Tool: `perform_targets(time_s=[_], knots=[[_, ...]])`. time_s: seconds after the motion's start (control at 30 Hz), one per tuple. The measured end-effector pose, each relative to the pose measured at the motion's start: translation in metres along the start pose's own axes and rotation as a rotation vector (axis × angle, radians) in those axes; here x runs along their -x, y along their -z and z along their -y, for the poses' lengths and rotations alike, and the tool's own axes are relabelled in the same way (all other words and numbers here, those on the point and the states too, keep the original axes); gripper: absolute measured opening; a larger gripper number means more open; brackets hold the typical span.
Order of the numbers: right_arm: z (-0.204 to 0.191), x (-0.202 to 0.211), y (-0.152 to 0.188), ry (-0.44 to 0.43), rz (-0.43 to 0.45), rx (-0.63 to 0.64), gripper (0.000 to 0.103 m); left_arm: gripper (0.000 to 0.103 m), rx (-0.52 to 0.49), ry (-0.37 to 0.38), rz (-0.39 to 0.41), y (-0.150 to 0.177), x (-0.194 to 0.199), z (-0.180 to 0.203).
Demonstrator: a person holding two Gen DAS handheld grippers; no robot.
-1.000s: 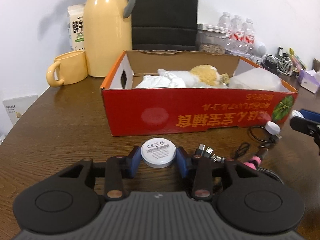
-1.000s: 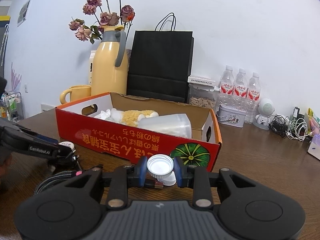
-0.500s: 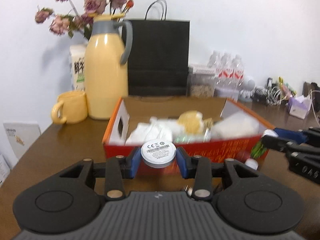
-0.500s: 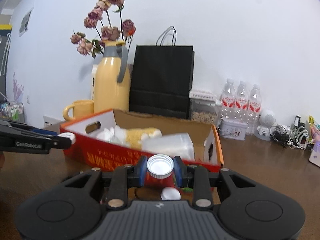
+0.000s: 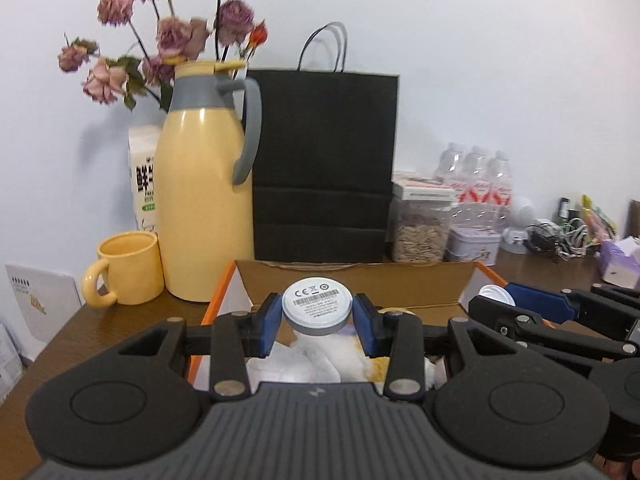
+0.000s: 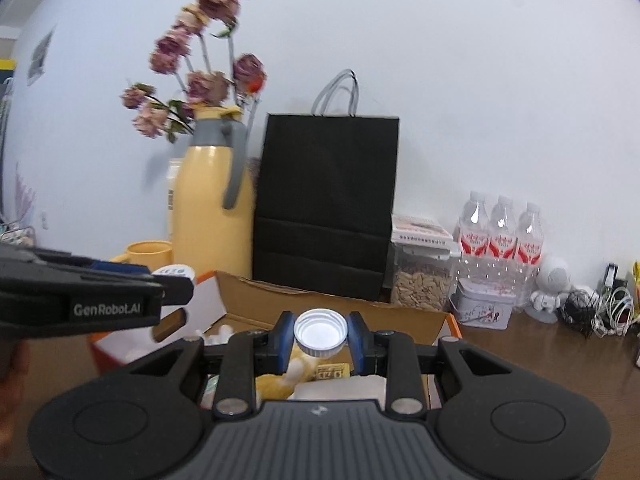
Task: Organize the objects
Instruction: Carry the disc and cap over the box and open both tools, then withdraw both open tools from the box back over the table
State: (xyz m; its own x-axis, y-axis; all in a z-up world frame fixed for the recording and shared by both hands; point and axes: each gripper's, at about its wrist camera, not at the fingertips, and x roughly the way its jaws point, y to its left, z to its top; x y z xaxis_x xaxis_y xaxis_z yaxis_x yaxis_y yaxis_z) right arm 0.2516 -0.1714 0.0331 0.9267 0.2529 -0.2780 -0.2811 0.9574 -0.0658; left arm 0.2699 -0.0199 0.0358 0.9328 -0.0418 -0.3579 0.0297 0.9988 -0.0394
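Observation:
My left gripper (image 5: 317,316) is shut on a round white puck (image 5: 317,305) with a barcode label, held above the open red cardboard box (image 5: 360,284). My right gripper (image 6: 320,338) is shut on a white bottle cap (image 6: 320,332), also over the box (image 6: 256,300). Inside the box lie white crumpled wrapping (image 5: 312,360) and a yellow soft item (image 6: 276,384). The right gripper shows at the right in the left wrist view; the left gripper with its puck (image 6: 174,271) shows at the left in the right wrist view.
Behind the box stand a yellow thermos jug (image 5: 204,200) with dried roses, a yellow mug (image 5: 124,268), a black paper bag (image 5: 324,168), a seed jar (image 5: 420,232), water bottles (image 6: 500,236), a tin (image 6: 486,308) and tangled cables (image 6: 600,312) on the brown table (image 5: 80,328).
Both grippers have lifted off the table with their round items and moved forward over the box. A second cap stayed down on the table and is out of view now.

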Motion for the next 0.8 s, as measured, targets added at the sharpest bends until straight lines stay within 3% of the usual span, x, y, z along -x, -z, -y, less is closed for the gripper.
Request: perform_targets(time_s=[0.2, 0.4, 0.43, 0.5, 0.53, 0.57, 0.6, 0.63, 0.67, 0.73, 0.8], knots=[[0.008, -0.037, 0.006, 0.029, -0.039, -0.032, 0.027, 0.040, 0.018, -0.012, -0.039, 0.005, -0.032, -0.004], [0.015, -0.048, 0.017, 0.030, -0.066, -0.036, 0.027, 0.041, -0.006, -0.010, -0.050, 0.010, -0.041, -0.003], [0.016, -0.049, 0.017, 0.032, -0.070, -0.036, 0.027, 0.043, -0.011, -0.022, -0.048, 0.011, -0.041, -0.002], [0.016, -0.049, 0.020, 0.039, -0.080, -0.035, 0.027, 0.058, -0.021, -0.035, -0.031, 0.011, -0.037, -0.001], [0.017, -0.048, 0.021, 0.042, -0.083, -0.035, 0.030, 0.072, -0.020, -0.035, -0.017, 0.011, -0.034, -0.002], [0.017, -0.048, 0.021, 0.046, -0.085, -0.036, 0.037, 0.087, -0.019, -0.038, -0.005, 0.010, -0.031, -0.002], [0.018, -0.047, 0.021, 0.051, -0.087, -0.039, 0.043, 0.093, -0.020, -0.046, 0.008, 0.010, -0.029, -0.002], [0.020, -0.045, 0.022, 0.056, -0.083, -0.045, 0.059, 0.103, -0.019, -0.056, 0.024, 0.010, -0.027, -0.002], [0.021, -0.043, 0.022, 0.063, -0.076, -0.051, 0.080, 0.103, -0.017, -0.062, 0.042, 0.009, -0.025, -0.002], [0.022, -0.039, 0.022, 0.090, -0.054, -0.056, 0.100, 0.103, -0.013, -0.067, 0.057, 0.008, -0.022, -0.001], [0.023, -0.035, 0.021, 0.099, -0.034, -0.058, 0.103, 0.103, -0.010, -0.067, 0.059, 0.008, -0.020, -0.001]])
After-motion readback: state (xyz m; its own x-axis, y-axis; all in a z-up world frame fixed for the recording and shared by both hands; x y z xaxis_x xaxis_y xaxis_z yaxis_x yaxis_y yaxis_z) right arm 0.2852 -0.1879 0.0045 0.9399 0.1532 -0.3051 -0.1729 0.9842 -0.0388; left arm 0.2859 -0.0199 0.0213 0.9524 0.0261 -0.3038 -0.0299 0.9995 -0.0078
